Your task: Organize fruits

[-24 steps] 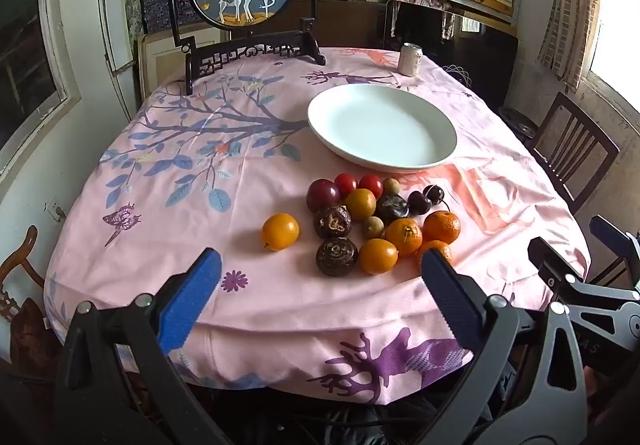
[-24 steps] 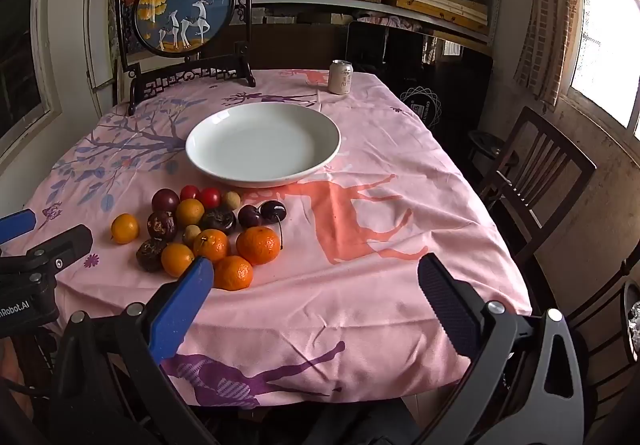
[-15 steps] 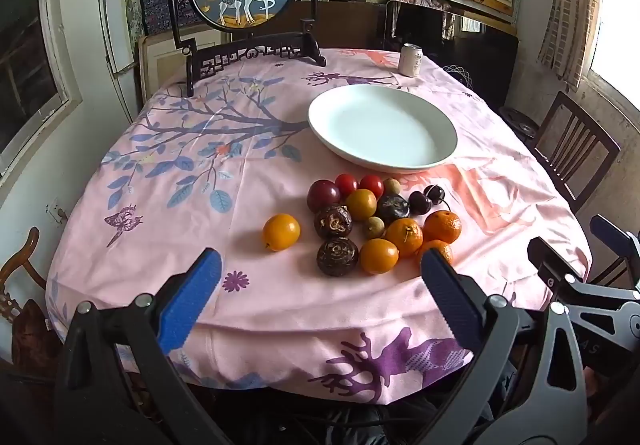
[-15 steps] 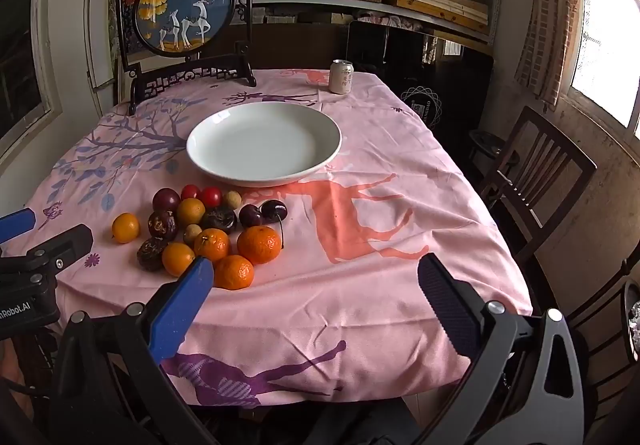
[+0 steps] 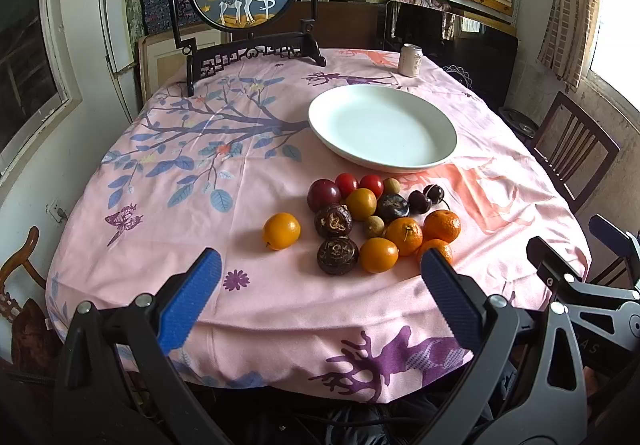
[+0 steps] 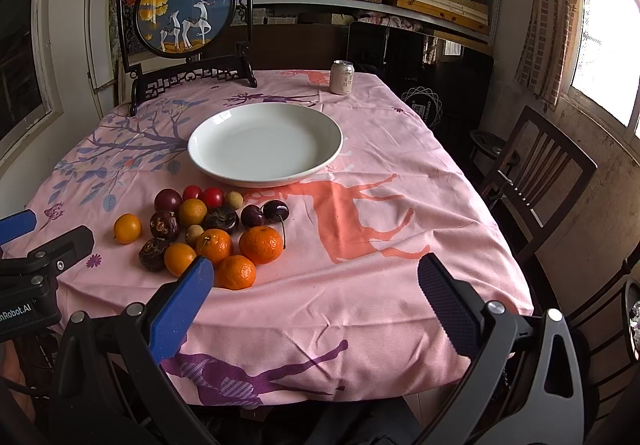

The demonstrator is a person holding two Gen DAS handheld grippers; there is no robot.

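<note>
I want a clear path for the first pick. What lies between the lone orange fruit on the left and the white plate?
Only bare pink tablecloth: in the left wrist view, nothing lies between the lone orange fruit and the white plate. The fruit cluster lies to the right.

Almost nothing has changed over the last stretch. My right view has crept a touch leftward, so the wide white ceramic plate (image 6: pixel 265 143) sits very slightly further right in frame than before. My left view shows the same drift, barely visible. No fruit has shifted, and neither pair of jaws has altered its gap.
</note>
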